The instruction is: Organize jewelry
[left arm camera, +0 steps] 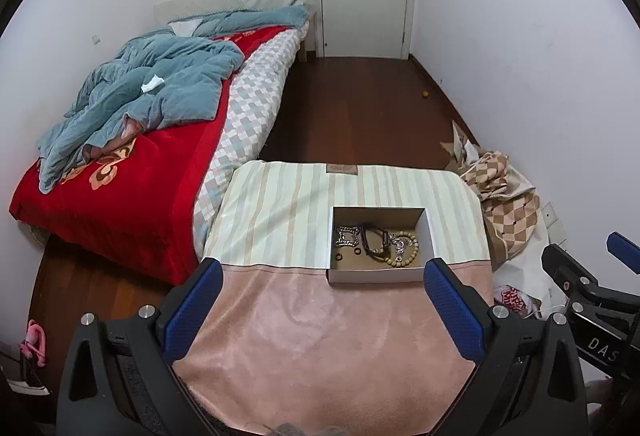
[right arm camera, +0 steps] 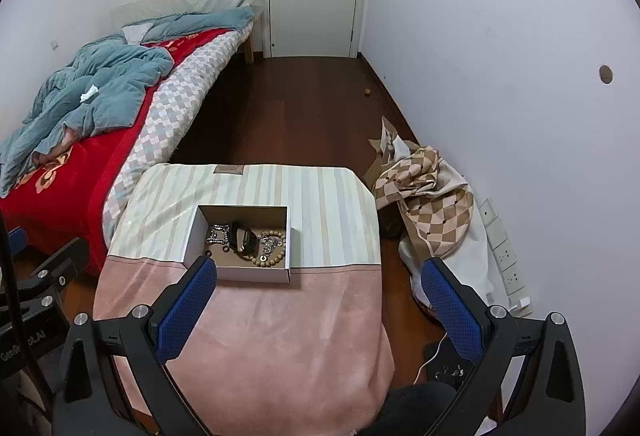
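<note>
One cloth-covered pink and striped table [left arm camera: 304, 316]; on it, one open white cardboard box [left arm camera: 376, 274] holding one wooden bead bracelet [left arm camera: 408, 250], one black strap [left arm camera: 374, 240], one silver chain [left arm camera: 346, 236]. Left gripper [left arm camera: 322, 310] and right gripper [right arm camera: 320, 310]: both spread apart, empty.

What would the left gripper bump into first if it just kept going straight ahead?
Probably the pink cloth covering the table, just short of the open jewelry box. The left gripper points down at it; depth is uncertain.
</note>
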Demonstrator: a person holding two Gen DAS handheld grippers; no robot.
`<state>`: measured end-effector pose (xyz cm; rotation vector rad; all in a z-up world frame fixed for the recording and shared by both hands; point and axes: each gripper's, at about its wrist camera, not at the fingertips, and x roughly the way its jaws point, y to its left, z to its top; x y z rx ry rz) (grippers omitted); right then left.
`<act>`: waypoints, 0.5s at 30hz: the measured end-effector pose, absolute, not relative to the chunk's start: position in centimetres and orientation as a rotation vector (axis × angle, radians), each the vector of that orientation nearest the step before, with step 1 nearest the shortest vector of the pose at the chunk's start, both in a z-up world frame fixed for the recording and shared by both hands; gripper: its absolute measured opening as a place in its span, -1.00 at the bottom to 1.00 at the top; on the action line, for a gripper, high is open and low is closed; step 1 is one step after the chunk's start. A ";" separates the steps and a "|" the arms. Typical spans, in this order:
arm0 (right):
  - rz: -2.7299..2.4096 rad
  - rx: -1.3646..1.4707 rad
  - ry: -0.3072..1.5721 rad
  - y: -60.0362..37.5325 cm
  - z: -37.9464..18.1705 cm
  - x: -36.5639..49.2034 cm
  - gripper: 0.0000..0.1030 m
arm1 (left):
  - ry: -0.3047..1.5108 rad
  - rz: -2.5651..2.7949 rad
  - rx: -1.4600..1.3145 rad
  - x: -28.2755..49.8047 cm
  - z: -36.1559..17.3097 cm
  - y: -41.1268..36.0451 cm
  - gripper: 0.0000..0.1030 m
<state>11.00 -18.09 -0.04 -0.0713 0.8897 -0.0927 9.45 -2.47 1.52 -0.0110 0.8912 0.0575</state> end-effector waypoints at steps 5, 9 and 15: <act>-0.094 -0.071 0.917 -18.1 -1.3 12.7 1.00 | 0.916 0.070 -0.009 10.8 0.7 -2.6 0.99; -0.097 -0.071 0.934 -18.1 -2.0 13.8 1.00 | 0.929 0.076 -0.005 11.4 0.1 -2.8 0.99; -0.100 -0.078 0.948 -18.0 -2.8 14.5 1.00 | 0.944 0.076 -0.003 12.0 -0.5 -2.9 0.99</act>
